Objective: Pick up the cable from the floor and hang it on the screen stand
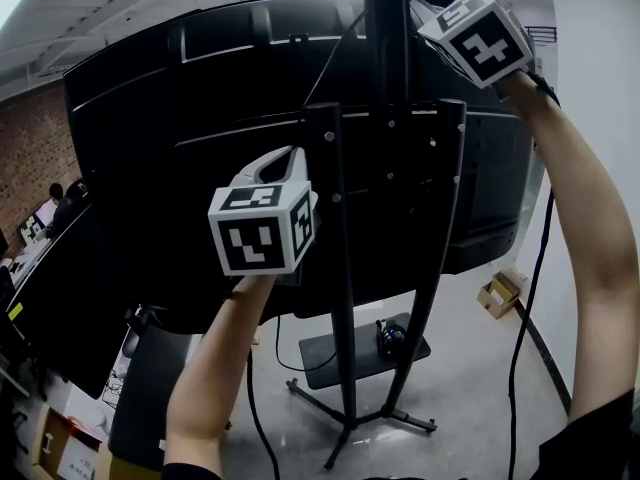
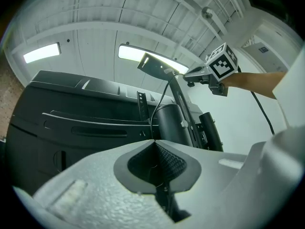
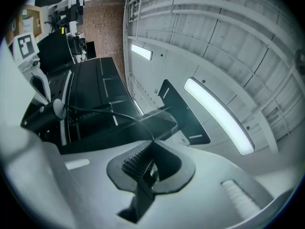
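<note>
A thin black cable (image 2: pixel 161 101) runs taut from my left gripper (image 2: pixel 154 141) up toward the top of the screen stand's pole (image 2: pixel 177 99). In the right gripper view the same cable (image 3: pixel 102 109) arcs from my right gripper (image 3: pixel 153 142) back to the stand. Both grippers are shut on the cable, one at each end of the span. In the head view the left gripper (image 1: pixel 285 168) is at mid height behind the big black screen (image 1: pixel 180 128). The right gripper (image 1: pixel 440 3) is high beside the pole (image 1: pixel 385 58). The cable (image 1: pixel 330 63) slants between them.
The stand's legs (image 1: pixel 345 348) reach a base on the grey floor, with a small shelf (image 1: pixel 335 353) carrying a dark object (image 1: pixel 390 338). Another cable (image 1: pixel 525 318) hangs along the white wall at right. A cardboard box (image 1: pixel 497 294) lies on the floor. Desks with monitors stand at left.
</note>
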### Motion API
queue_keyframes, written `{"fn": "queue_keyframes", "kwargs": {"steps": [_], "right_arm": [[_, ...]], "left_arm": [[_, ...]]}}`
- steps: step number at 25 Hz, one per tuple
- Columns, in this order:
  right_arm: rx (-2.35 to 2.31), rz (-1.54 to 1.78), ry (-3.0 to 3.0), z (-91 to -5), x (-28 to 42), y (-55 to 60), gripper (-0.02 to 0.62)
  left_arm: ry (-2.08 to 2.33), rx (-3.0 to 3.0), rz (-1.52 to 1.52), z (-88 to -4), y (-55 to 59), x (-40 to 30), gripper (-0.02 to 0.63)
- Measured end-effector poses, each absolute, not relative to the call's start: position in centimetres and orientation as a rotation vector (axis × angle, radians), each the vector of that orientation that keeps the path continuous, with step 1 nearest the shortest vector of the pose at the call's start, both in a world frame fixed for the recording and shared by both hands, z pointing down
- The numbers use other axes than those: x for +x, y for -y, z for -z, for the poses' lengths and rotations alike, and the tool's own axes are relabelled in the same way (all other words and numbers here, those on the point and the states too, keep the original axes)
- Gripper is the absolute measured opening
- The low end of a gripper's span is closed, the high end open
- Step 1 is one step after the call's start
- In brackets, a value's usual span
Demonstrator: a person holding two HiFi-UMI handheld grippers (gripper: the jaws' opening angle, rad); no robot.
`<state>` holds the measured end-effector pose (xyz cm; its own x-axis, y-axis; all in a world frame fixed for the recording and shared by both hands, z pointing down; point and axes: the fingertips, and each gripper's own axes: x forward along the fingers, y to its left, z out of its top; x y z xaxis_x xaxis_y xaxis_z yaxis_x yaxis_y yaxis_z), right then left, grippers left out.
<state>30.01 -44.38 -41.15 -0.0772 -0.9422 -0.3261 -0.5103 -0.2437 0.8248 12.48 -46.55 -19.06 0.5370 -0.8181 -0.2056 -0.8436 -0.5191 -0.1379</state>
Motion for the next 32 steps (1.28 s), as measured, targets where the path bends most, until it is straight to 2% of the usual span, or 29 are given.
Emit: {"fn": "queue_keyframes", "kwargs": {"steps": [17, 32], "right_arm": [[1.705, 1.116, 1.696, 33.0, 41.8, 45.5, 0.015], [1.627, 0.652, 2.087, 22.8, 43.6, 47.1, 0.012]], "left_arm": [[-1.569, -2.455, -0.2, 19.7, 46.8, 12.2, -0.003], [-1.645, -2.371, -0.251, 19.6, 46.1, 11.6, -0.002]]}}
